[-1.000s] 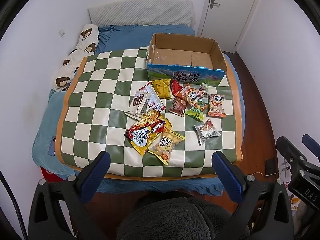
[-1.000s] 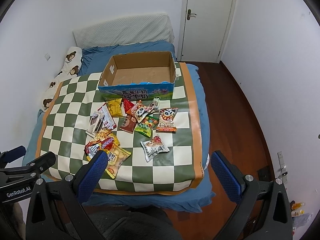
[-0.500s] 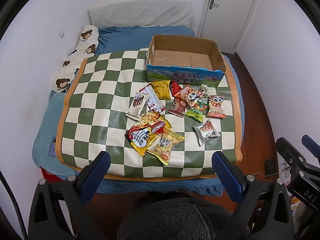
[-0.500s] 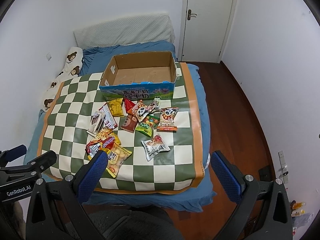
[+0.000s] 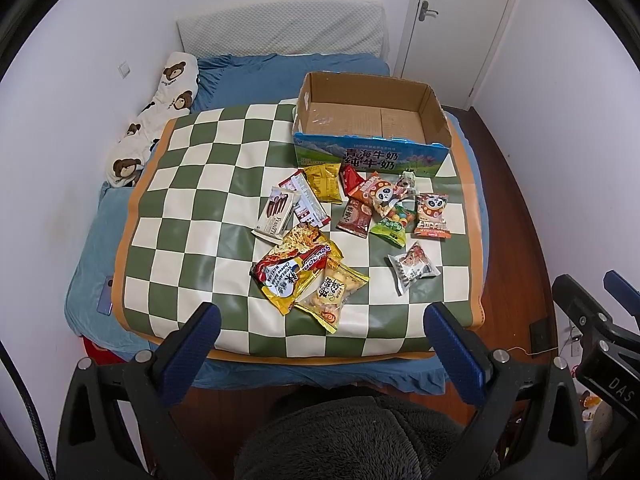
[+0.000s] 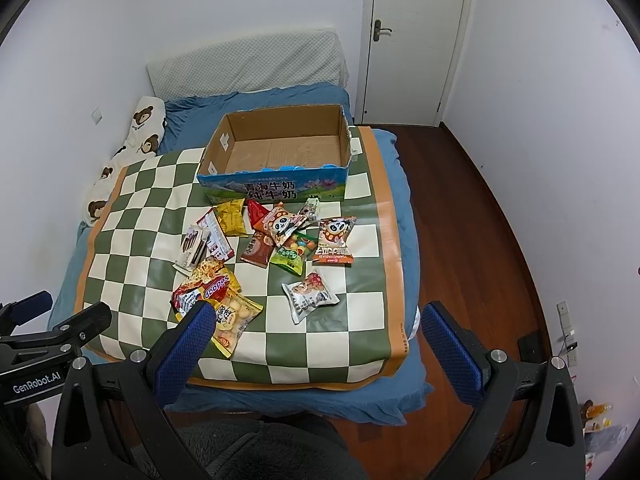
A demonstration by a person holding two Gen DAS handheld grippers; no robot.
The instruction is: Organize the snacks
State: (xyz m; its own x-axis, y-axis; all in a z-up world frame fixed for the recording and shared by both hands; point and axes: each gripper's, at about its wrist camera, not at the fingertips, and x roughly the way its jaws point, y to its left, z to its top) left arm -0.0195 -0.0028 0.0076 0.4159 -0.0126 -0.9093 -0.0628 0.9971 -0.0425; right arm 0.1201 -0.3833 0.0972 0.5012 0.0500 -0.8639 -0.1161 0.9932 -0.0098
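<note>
Both tools hung short of the bed: the left gripper (image 5: 320, 332) and the right gripper (image 6: 316, 328) each had jaws spread wide, holding nothing. On the checkered mat (image 5: 192, 184) the snack packets (image 5: 344, 232) lay scattered, loosely bunched, with the cardboard box (image 5: 372, 156) touching the pile's far edge at twelve o'clock, its inside bare.

Snack packets (image 6: 276, 248) scattered on checkered mat (image 6: 132, 216), cardboard box (image 6: 280, 148) empty
</note>
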